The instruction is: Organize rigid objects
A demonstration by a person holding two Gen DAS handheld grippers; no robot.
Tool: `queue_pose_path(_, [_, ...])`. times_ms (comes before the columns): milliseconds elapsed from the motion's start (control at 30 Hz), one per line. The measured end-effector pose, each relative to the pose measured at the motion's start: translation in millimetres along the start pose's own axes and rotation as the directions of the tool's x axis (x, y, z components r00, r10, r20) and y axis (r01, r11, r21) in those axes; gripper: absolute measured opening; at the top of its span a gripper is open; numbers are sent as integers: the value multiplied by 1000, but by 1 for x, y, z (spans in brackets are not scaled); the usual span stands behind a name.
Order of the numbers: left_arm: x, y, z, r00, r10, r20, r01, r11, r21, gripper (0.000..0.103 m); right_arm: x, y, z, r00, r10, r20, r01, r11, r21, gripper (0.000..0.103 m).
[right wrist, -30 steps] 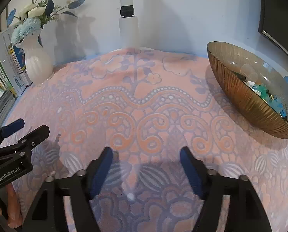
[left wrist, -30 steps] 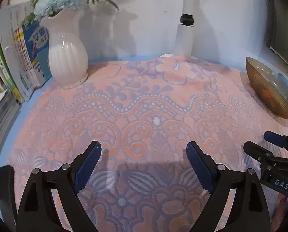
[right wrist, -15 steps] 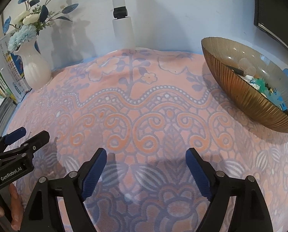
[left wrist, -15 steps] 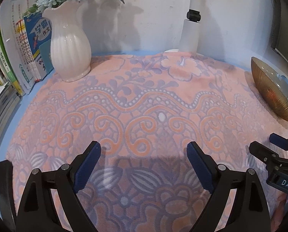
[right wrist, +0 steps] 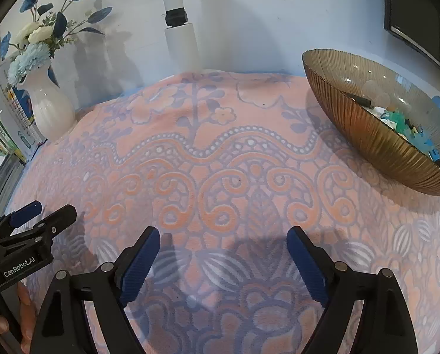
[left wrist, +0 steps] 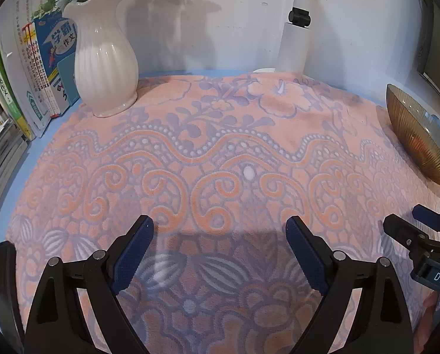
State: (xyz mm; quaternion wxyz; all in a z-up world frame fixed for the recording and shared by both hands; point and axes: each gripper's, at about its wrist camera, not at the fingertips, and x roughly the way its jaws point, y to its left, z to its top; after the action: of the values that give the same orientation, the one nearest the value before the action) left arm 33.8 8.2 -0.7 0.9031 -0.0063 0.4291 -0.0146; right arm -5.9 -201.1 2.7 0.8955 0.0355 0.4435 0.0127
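Observation:
A ribbed amber glass bowl [right wrist: 367, 135] stands at the right of the patterned cloth, with several small pale, teal and blue items [right wrist: 397, 118] lying in it. The left wrist view catches the bowl [left wrist: 417, 138] at its right edge. My left gripper [left wrist: 219, 224] is open above the bare cloth, nothing between its blue pads. My right gripper [right wrist: 223, 233] hovers over the cloth left of the bowl; its jaws are opening and nothing is between them. Each gripper shows in the other's view: the right gripper [left wrist: 420, 236] and the left gripper [right wrist: 40, 215].
A pink and lilac patterned cloth [left wrist: 220, 147] covers the table. A white ribbed vase [left wrist: 105, 67] with blue and white flowers stands at the back left, beside upright books [left wrist: 28, 59]. A white lamp post [left wrist: 293, 44] rises at the back wall. A dark screen [right wrist: 411, 14] hangs upper right.
The right gripper's jaws have spread wider. Both hands have stayed almost in place; the left jaws look the same.

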Motion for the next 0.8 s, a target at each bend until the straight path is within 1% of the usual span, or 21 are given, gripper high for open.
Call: queue_pose_path(800, [4,0,1,1000,-6,-14,6,1000,2,91,1,-2,-1,1000,4,-1,-4,1000,7,90])
